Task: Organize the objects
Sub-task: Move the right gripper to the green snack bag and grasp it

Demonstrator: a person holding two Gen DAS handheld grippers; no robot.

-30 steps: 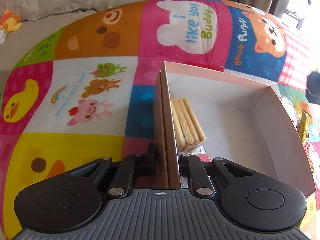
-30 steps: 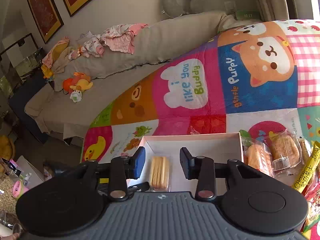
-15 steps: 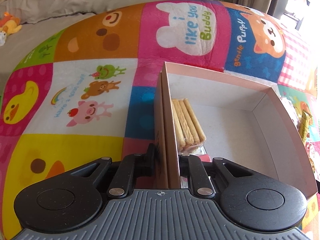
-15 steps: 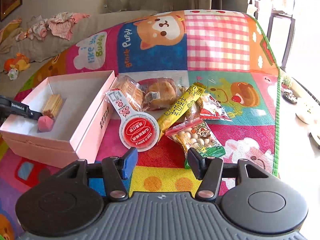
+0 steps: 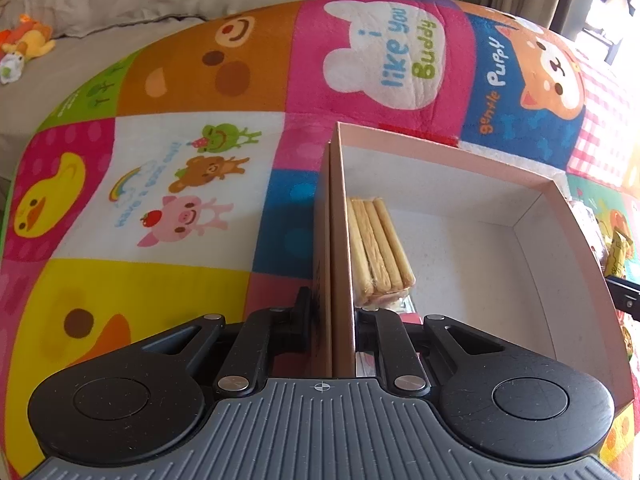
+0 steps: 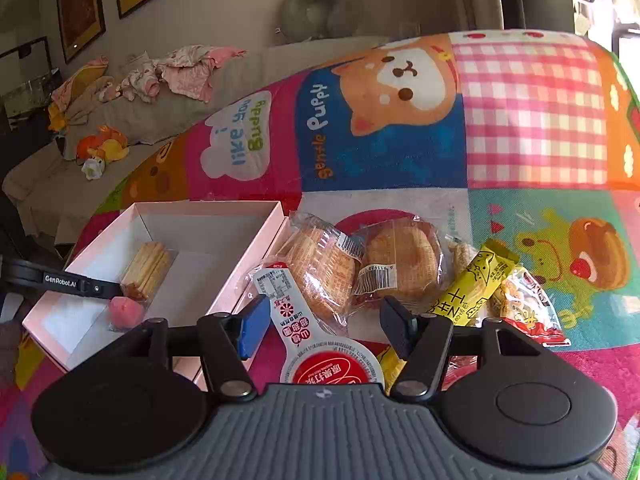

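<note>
Left tool (image 5: 340, 312) clamps the box (image 5: 340, 240) wall. Right tool (image 6: 320, 320), fingers apart, straddles the jelly cup (image 6: 332, 364); next: close, lift into the box.

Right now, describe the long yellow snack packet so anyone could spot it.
Find the pink box on the play mat; snacks lie piled to its right. Past the two clear-wrapped round cakes, the yellow packet lies slanted, the only long yellow stick there, with black characters.
</note>
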